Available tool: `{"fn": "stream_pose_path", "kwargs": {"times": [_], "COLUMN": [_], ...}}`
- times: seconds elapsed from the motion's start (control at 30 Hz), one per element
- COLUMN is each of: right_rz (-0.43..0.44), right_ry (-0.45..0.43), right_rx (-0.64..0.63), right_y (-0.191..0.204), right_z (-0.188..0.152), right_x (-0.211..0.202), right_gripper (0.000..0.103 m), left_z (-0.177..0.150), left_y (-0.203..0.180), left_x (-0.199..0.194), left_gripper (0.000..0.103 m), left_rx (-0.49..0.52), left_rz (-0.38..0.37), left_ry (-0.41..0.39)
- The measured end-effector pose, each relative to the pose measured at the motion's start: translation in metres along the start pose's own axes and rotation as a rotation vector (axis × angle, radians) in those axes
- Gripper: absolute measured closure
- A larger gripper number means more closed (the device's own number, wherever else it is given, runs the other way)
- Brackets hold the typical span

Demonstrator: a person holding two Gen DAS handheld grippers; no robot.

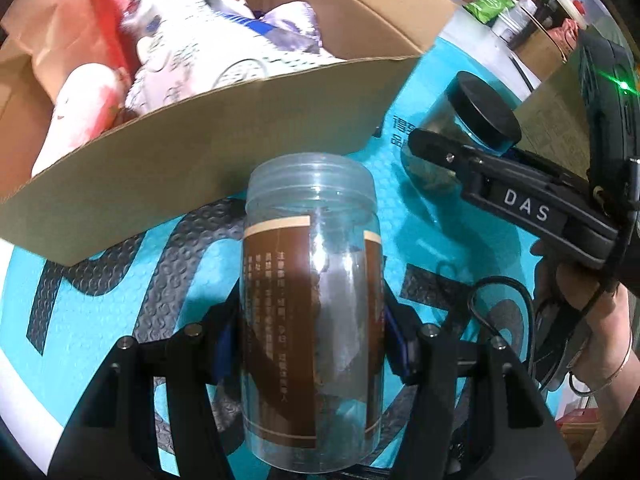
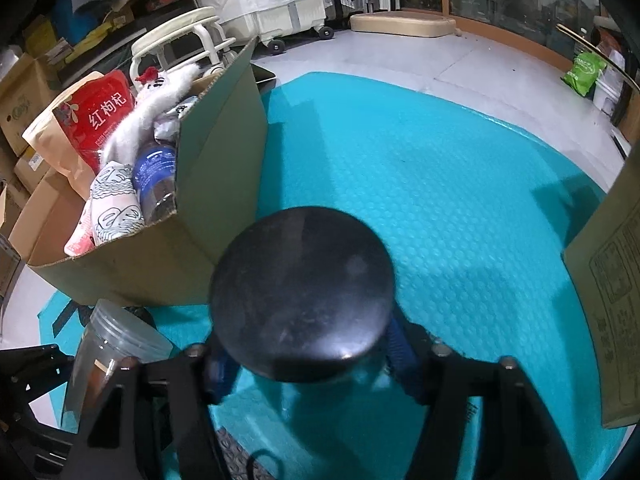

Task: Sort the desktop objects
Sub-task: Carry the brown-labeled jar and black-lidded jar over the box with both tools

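2 grippers, each pinching a jar above the teal mat beside the cardboard box.

The left gripper (image 1: 312, 344) points steeply down, its pads pressed on the sides of an open clear jar (image 1: 312, 300) with a brown label and no lid. The right gripper (image 2: 308, 364), held in a hand (image 1: 580, 312) wearing a bangle, angles down and clamps a clear jar with a black lid (image 2: 302, 292). Both jars hang over the mat (image 2: 420, 184), near the box (image 2: 216, 216) full of packets.

Left gripper (image 1: 312, 344) jaws clamp open-topped clear jar (image 1: 310, 312) beside cardboard box (image 1: 240, 136).
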State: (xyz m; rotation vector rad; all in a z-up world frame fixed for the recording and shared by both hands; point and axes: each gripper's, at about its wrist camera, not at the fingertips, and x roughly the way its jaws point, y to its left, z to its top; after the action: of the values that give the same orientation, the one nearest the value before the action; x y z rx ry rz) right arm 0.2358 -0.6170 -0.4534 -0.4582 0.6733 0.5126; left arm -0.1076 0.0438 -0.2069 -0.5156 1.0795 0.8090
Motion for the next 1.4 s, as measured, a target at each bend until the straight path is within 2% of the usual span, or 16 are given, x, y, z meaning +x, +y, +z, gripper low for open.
{"fn": "stream_pose_path", "kwargs": {"times": [0.4, 0.7, 0.93, 1.03, 1.4], "right_rz": [0.028, 0.031, 0.045, 0.05, 0.054], "right_ry": [0.008, 0.012, 0.02, 0.018, 0.014], "right_rx": [-0.04, -0.067, -0.074, -0.093, -0.119], "right_y": [0.017, 0.035, 0.051, 0.061, 0.089], "right_z": [-0.013, -0.031, -0.036, -0.038, -0.039], "right_x": [-0.016, -0.051, -0.073, -0.083, -0.109], "right_gripper": [0.041, 0.041, 0.041, 0.041, 0.041], "left_z": [-0.002, 0.002, -0.006, -0.021, -0.027], "left_y": [0.003, 0.001, -0.003, 0.013, 0.015], "left_x": [-0.019, -0.051, -0.077, -0.097, -0.128], "left_gripper": [0.045, 0.045, 0.045, 0.045, 0.045], "left_rx": [-0.017, 0.019, 0.049, 0.062, 0.111], "left_rz": [0.023, 0.043, 0.046, 0.049, 0.061], "left_ry": [-0.027, -0.05, -0.063, -0.07, -0.105]}}
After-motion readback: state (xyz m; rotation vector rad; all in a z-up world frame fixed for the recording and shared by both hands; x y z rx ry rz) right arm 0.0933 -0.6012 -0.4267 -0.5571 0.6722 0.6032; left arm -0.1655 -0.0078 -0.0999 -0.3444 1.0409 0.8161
